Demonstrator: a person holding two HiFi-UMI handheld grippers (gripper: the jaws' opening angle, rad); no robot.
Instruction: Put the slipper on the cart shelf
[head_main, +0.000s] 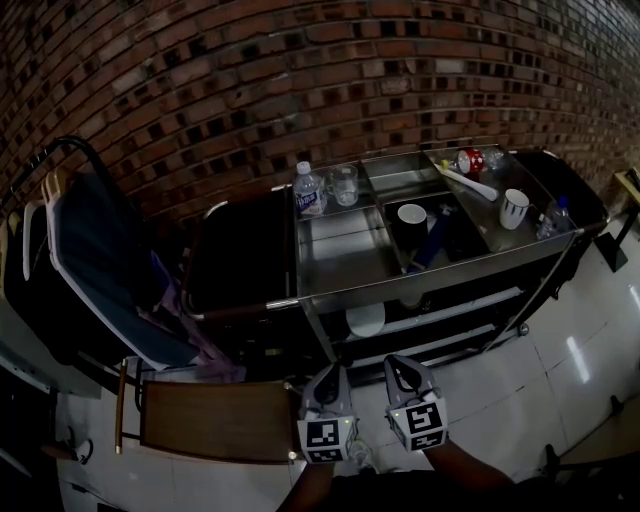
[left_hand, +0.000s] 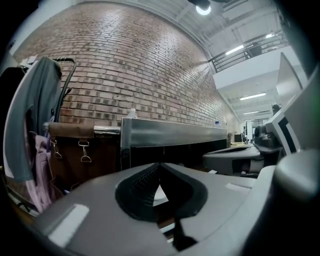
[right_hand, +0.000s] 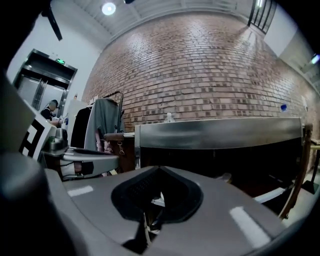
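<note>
Both grippers are held low in front of the cart, near its front edge. The left gripper has its jaws pressed together with nothing between them, as confirmed in its own view. The right gripper is likewise closed and empty.

No slipper is identified with certainty. A dark blue long object leans in the black tub on the cart's top, right of centre. It may be the slipper, but this cannot be told.

**Risks**
- With the jaws closed, a reach would shove the target rather than take it.
- The top is crowded. A bottle and glass at the back edge, or the mug towards the right end, could be knocked.
- A white dish already sits on the lower shelf and could be struck during placing.

**Views**
- Only the head view shows the cart's contents.
- The gripper views show just its steel side rail, plus each other's bodies.
- A distant person is seen only in the right gripper view.
</note>
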